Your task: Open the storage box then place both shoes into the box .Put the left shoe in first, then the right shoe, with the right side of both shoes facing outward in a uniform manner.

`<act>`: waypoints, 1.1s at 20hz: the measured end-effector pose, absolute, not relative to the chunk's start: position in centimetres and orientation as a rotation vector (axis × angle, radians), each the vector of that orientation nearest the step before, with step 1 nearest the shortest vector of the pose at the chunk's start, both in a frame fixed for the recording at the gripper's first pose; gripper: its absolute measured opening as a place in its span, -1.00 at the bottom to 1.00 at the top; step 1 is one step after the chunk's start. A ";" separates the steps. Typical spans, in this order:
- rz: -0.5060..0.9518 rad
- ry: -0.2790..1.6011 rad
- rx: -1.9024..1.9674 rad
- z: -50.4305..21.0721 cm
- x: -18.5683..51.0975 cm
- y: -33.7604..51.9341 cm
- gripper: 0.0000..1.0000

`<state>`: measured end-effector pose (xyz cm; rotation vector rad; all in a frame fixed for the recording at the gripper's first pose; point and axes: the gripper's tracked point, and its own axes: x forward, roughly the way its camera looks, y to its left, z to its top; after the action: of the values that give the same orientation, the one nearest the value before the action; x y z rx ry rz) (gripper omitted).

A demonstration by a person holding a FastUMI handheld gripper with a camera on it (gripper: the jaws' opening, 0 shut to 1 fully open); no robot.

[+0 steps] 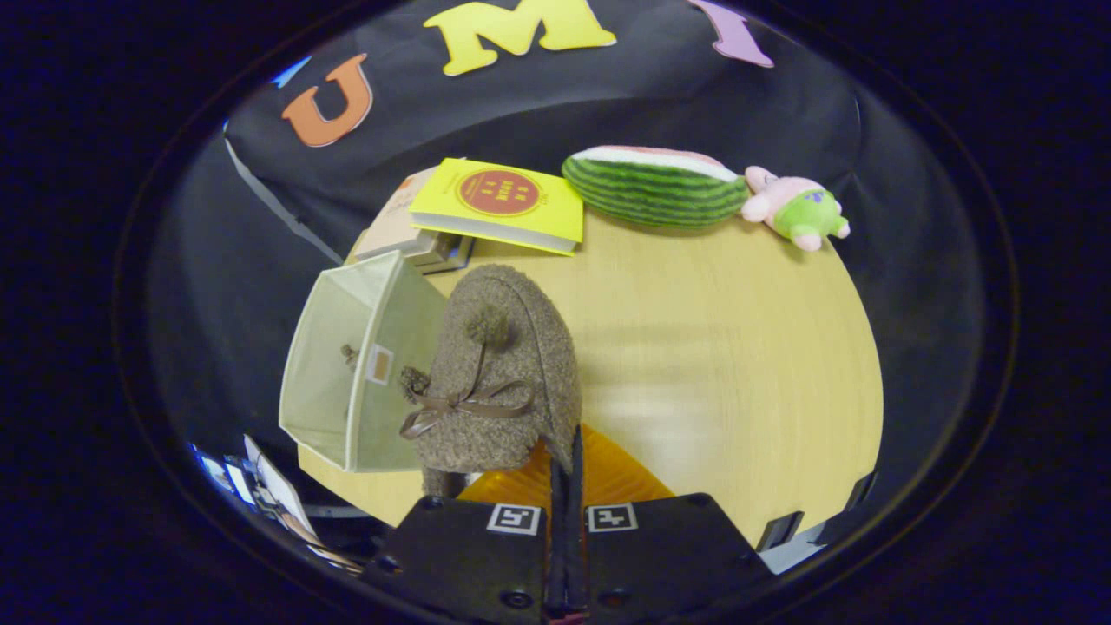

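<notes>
**boxwatcher:** ok so what's being held by the gripper (564, 451) here?

**slipperfan:** A fuzzy brown slipper (499, 373) is pinched by its heel edge, with the two fingers pressed nearly together on the rim. It's held up above the wooden table (720, 347), toe pointed far, and a brown ribbon bow (464, 404) with pompoms is seen on top.

**boxwatcher:** and the storage box (364, 365)?

**slipperfan:** It's found just left of the slipper, at the table's left edge, with its opening turned up toward the camera. Something small and dark is seen inside, too unclear to be named.

**boxwatcher:** anything else back there?

**slipperfan:** A yellow book (499, 204) is stacked on other things at the far left. A watermelon plush (655, 187) and a pink-and-green plush toy (798, 208) are laid along the far edge.
</notes>
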<state>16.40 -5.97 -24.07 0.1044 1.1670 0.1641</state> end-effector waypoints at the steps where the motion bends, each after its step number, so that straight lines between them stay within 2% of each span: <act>1: 0.188 1.148 0.087 -22.8 16.2 -4.4 -0.87; 5: 0.260 1.106 0.078 -18.3 15.3 1.6 -0.87; 9: 0.258 1.060 0.105 -16.7 16.2 7.1 -0.87; 18: 0.101 0.921 0.193 -20.6 21.1 13.8 -0.87; 22: 0.061 0.927 0.192 -23.7 21.5 14.8 -0.87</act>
<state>21.50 14.77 -23.71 0.1923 0.9267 0.0609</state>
